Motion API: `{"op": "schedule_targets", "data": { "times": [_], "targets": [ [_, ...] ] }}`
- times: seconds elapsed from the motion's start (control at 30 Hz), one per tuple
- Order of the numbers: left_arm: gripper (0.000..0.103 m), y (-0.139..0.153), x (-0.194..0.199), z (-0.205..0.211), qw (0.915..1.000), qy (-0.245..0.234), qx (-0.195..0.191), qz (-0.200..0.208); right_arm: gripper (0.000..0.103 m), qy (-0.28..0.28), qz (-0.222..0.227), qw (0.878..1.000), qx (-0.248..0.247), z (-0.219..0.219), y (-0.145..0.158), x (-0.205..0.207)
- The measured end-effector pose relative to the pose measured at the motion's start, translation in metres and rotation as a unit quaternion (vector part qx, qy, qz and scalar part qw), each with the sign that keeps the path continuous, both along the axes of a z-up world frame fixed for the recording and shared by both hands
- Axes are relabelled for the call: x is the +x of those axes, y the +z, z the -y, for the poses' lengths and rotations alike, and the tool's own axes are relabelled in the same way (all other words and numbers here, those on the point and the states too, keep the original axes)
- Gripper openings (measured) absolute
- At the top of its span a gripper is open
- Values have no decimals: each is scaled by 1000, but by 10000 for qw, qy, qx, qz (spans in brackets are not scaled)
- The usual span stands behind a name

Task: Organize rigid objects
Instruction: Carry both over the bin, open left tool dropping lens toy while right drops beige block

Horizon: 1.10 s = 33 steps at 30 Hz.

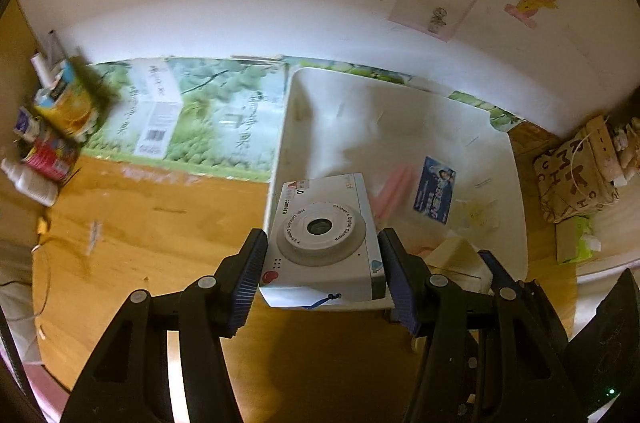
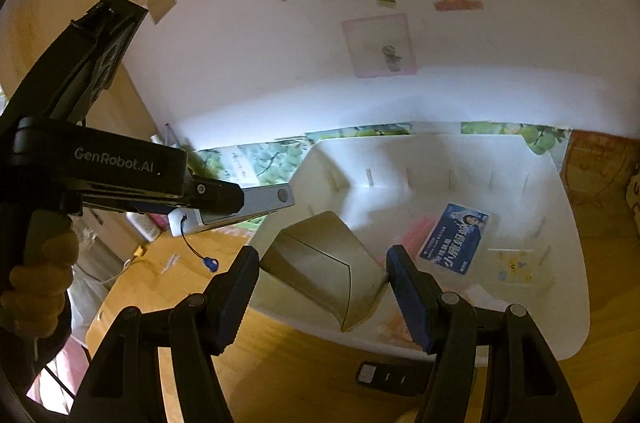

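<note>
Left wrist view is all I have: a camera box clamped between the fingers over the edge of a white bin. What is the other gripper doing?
Observer: The right gripper is shut on a beige box, at the near side of the white bin.
Operator: Anything under it I can't see?
Observer: Yes, a small dark remote-like object lies on the wooden desk just outside the bin's near wall.
Operator: Does my camera box have anything hanging off it?
Observer: From the right wrist view, the camera box in the left gripper has a thin dark cord hanging with a blue tag at its end, above the desk.
</note>
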State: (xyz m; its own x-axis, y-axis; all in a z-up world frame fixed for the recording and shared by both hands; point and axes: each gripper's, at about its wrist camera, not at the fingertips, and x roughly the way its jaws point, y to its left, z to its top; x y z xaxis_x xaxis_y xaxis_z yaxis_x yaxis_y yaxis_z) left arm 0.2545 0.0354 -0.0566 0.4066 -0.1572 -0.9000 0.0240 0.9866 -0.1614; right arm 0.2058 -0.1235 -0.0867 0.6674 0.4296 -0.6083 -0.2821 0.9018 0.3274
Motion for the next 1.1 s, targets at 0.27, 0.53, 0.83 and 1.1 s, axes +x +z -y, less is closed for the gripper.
{"op": "schedule_targets", "data": {
  "times": [0.27,0.53,0.83,1.1],
  "targets": [
    [60,-8,9,16,9972,-342,282,600,67,-511,-415,9978,76,17,-26,16],
    [61,-9,8,21,9959,-451,357,704,80,-818,-651,9944,150,27,-34,20],
    [75,12,-7,16,9926,-346,380,1098,80,-839,-505,9952,39,26,-18,6],
    [75,36,-33,10,9863,-348,360,1572,80,-939,-183,9954,-115,24,7,-15]
  ]
}}
